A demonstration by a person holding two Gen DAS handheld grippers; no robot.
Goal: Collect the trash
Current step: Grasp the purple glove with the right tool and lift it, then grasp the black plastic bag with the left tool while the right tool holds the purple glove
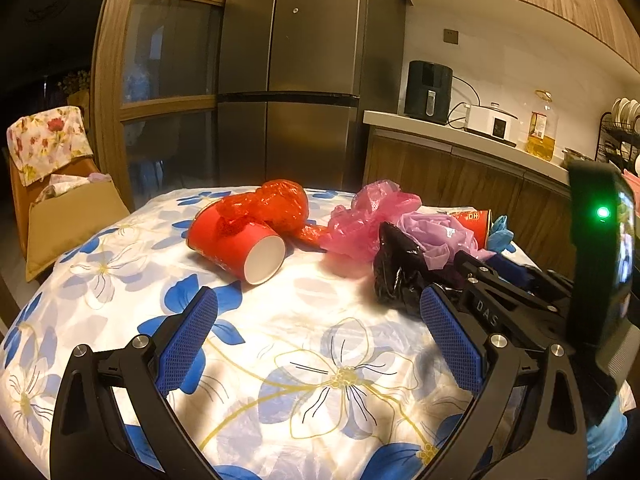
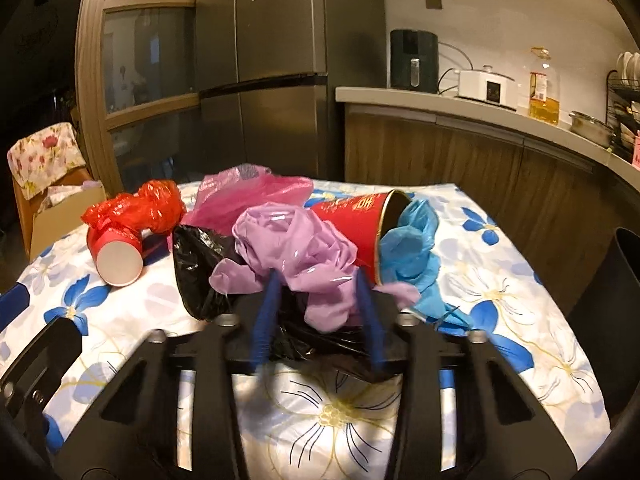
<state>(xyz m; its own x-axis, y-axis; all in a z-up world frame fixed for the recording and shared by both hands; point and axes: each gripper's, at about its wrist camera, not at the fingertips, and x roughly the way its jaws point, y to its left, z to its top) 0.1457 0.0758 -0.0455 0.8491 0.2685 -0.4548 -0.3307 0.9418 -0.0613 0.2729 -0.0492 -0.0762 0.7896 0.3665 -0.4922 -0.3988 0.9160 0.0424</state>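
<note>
Right gripper nearer by far: jaws narrowed around a fold of the crumpled lilac plastic bag, which lies straight ahead atop a crumpled black plastic bag on the flower-printed surface. Cannot tell if pads bite yet. Left gripper jaws wide, empty, bag off to its right.

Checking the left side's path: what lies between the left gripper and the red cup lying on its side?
Only bare floral tablecloth: the left wrist view shows nothing between the open left gripper and the red cup.
</note>
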